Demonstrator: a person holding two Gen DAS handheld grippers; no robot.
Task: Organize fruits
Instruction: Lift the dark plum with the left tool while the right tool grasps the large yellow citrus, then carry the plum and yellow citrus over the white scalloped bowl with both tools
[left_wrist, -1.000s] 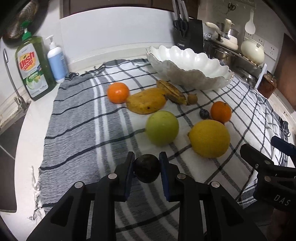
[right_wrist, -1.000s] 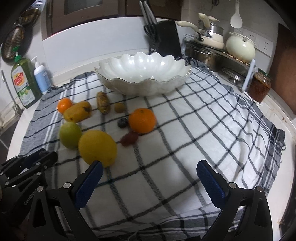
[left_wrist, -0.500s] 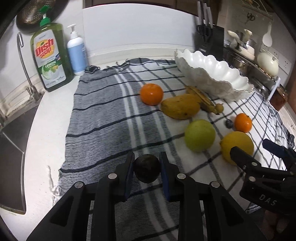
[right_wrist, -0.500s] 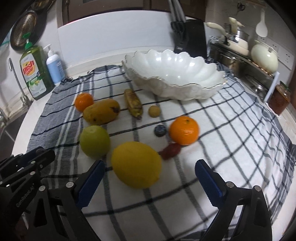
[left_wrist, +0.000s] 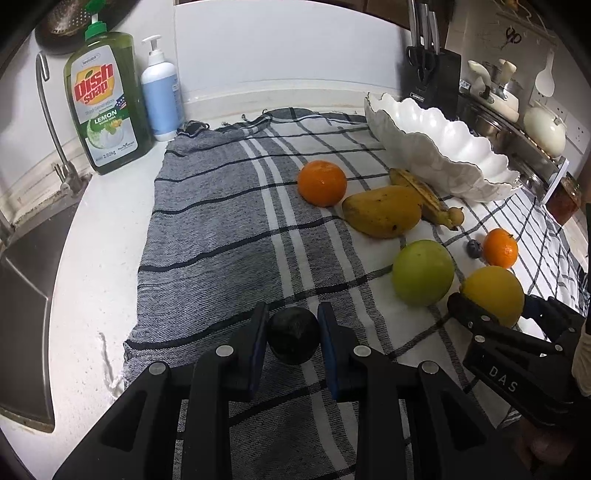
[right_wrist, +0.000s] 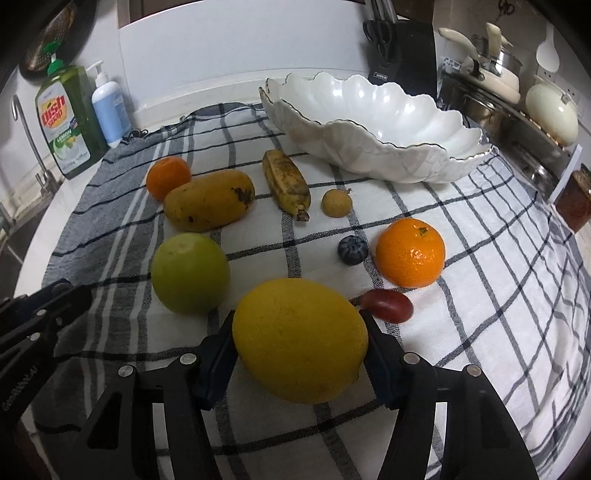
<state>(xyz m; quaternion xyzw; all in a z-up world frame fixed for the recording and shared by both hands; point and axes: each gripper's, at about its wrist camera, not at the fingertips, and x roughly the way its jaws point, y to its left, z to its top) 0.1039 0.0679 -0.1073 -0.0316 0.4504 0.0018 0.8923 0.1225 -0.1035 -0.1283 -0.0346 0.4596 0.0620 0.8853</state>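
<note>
My left gripper (left_wrist: 293, 314) is shut on a small dark round fruit (left_wrist: 293, 339), held just above the striped cloth (left_wrist: 221, 240). My right gripper (right_wrist: 297, 319) is closing on a big yellow lemon (right_wrist: 299, 339), and both blue pads touch its sides. From the left wrist view that right gripper (left_wrist: 491, 317) reaches the lemon (left_wrist: 493, 291) from the right. On the cloth also lie a green apple (right_wrist: 190, 273), a mango (right_wrist: 208, 199), a banana (right_wrist: 286, 182), two oranges (right_wrist: 410, 253) (right_wrist: 168, 177), a blueberry (right_wrist: 352, 249), a red fruit (right_wrist: 388, 304) and a small brown fruit (right_wrist: 336, 202).
A white scalloped bowl (right_wrist: 369, 155) stands at the back of the cloth, with nothing in it. Dish soap (left_wrist: 105, 103) and a pump bottle (left_wrist: 160, 96) stand back left beside the sink (left_wrist: 22, 314). A knife block (right_wrist: 402, 48), pots and a jar (right_wrist: 574, 199) line the right.
The left gripper carried the dark fruit leftward over the cloth. The right gripper moved in over the lemon, and its wide-open jaws narrowed until the pads reached the lemon's sides.
</note>
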